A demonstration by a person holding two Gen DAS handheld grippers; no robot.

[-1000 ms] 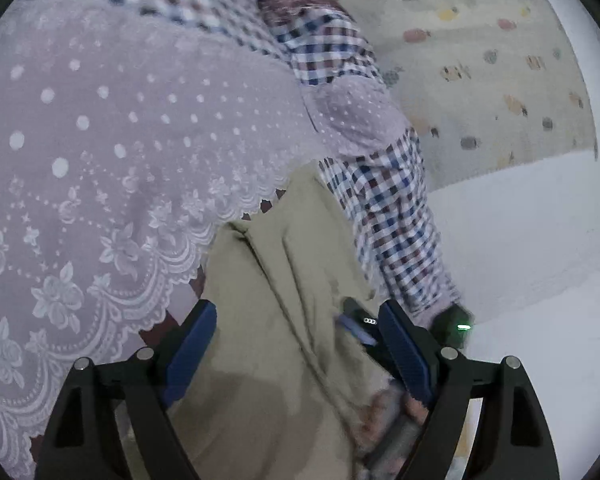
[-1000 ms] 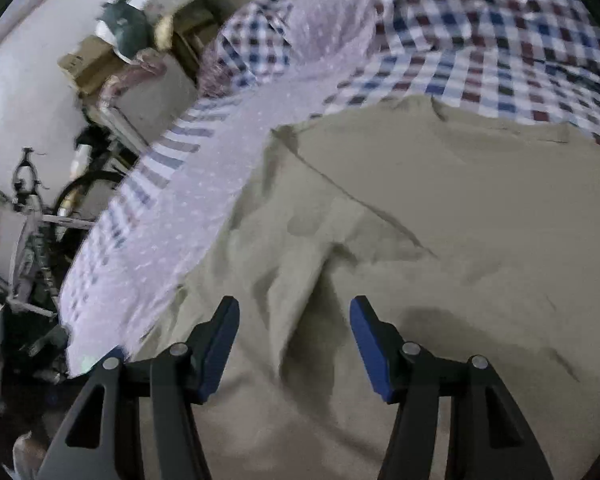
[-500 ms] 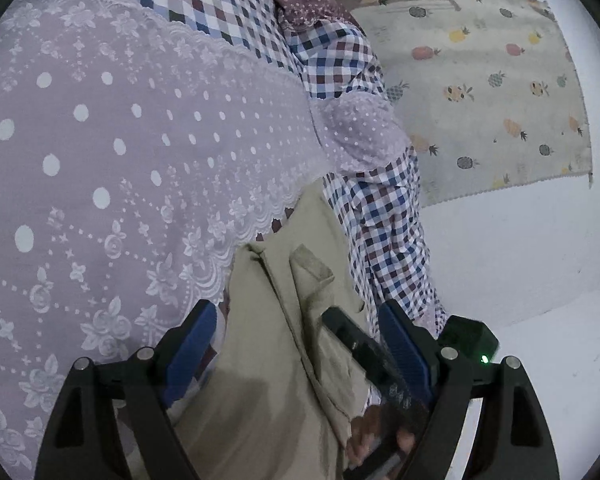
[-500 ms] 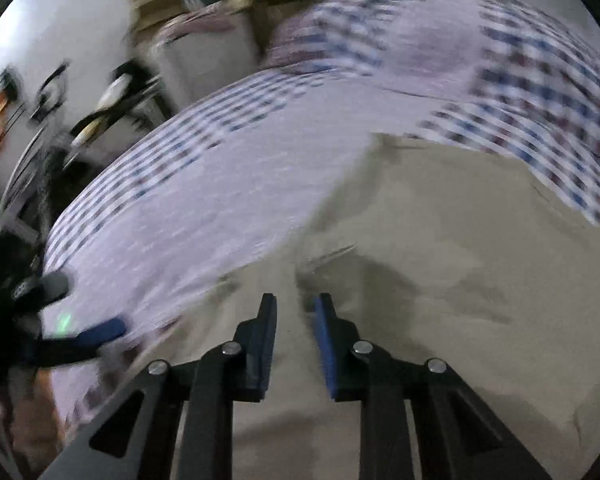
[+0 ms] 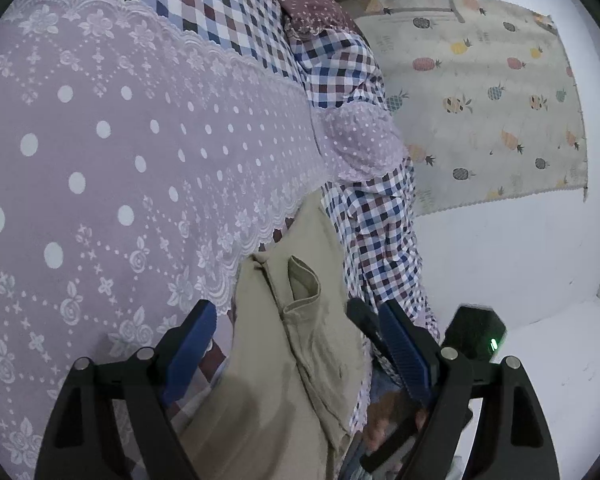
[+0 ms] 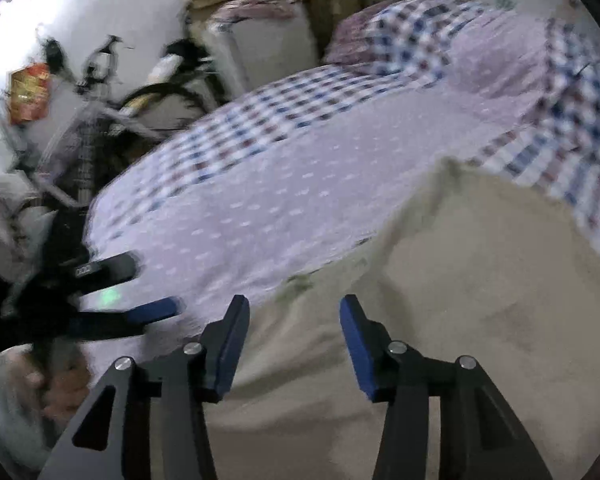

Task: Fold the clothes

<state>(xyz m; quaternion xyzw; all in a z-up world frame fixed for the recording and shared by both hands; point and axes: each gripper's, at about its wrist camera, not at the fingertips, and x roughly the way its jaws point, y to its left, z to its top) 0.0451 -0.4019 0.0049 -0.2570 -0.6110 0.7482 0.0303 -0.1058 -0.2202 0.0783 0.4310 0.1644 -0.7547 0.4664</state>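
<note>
Right wrist view: right gripper (image 6: 292,344) jaws opening over khaki garment (image 6: 440,320) (nothing gripped); left gripper (image 5: 296,344) wide, empty. Next: regrasp edge, fold.

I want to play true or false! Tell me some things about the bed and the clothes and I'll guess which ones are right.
1. A beige garment lies on the bed. True.
2. The bed cover is plain green. False: it is lilac lace with white dots, over checked cloth.
3. The left gripper is open, its fingers on either side of the garment. True.
4. The right gripper is clamped on a red sock. False: its jaws are opening over the beige garment and nothing is pinched.
5. A mat with pineapple prints lies on the floor beside the bed. True.
</note>
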